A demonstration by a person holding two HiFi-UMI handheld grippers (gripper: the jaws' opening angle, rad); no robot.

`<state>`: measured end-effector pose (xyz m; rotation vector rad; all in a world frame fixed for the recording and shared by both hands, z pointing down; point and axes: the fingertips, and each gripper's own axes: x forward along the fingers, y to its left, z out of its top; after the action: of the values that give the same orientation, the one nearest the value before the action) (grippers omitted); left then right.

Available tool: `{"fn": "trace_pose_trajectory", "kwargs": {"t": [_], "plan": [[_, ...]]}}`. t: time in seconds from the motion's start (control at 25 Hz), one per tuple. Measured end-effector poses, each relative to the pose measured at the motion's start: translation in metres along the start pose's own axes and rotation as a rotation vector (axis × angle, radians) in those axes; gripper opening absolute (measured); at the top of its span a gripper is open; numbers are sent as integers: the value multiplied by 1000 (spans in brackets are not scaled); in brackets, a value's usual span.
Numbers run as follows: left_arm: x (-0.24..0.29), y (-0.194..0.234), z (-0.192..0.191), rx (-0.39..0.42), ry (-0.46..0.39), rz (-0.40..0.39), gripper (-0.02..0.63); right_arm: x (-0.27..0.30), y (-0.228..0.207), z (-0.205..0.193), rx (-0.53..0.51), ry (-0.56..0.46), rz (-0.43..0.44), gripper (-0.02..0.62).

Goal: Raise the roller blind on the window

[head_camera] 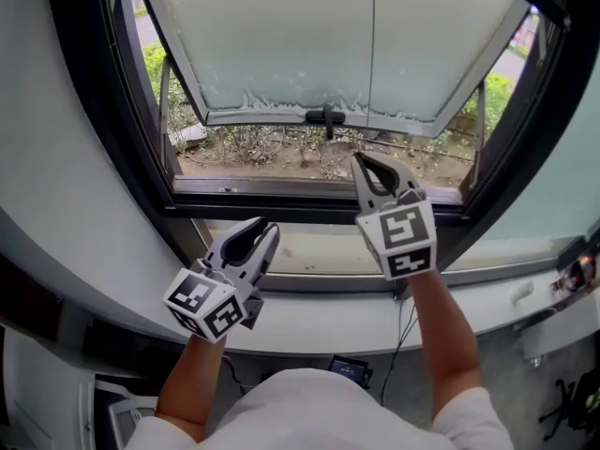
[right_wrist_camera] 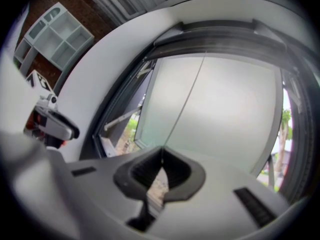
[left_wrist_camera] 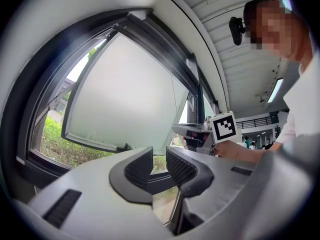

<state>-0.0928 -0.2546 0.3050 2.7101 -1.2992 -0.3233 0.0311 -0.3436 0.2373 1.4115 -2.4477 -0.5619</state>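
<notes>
The roller blind itself cannot be seen over the glass. It may be rolled up above the top of the window, but that is not sure. What does show is its thin pull cord (head_camera: 373,54). It hangs straight down in front of the middle of the window, a little to the right.

The cord runs down to the tips of the right gripper (head_camera: 367,160). In the right gripper view the jaws are pressed together, and the cord (right_wrist_camera: 187,101) goes right in where they meet (right_wrist_camera: 161,153). So the right gripper looks to be holding the cord.

The left gripper (head_camera: 259,226) is lower down and to the left, near the window sill (head_camera: 319,251). Its jaws (left_wrist_camera: 159,158) have a small gap, and nothing shows between them. It is apart from the cord.

Behind the cord is the frosted pane (head_camera: 281,36), tipped open at the bottom, with bushes (head_camera: 272,148) outside.

The step looks like pulling the cord to wind the blind up. Next, I think the right gripper has to keep a tight hold and pull smoothly along the cord. The left gripper could then come over, open up, and take the cord for the next pull.
</notes>
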Motion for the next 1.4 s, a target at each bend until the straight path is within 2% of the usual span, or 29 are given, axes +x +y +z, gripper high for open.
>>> {"fn": "trace_pose_trajectory", "kwargs": {"t": [0.76,1.4], "plan": [[5,-2,31,15,-58,-20,94,-5,-19,42,-52,-64,-43,23],[7,-12,36,27,-59,-44,94,-12,-42,79,-86,-134,-102,23]]}}
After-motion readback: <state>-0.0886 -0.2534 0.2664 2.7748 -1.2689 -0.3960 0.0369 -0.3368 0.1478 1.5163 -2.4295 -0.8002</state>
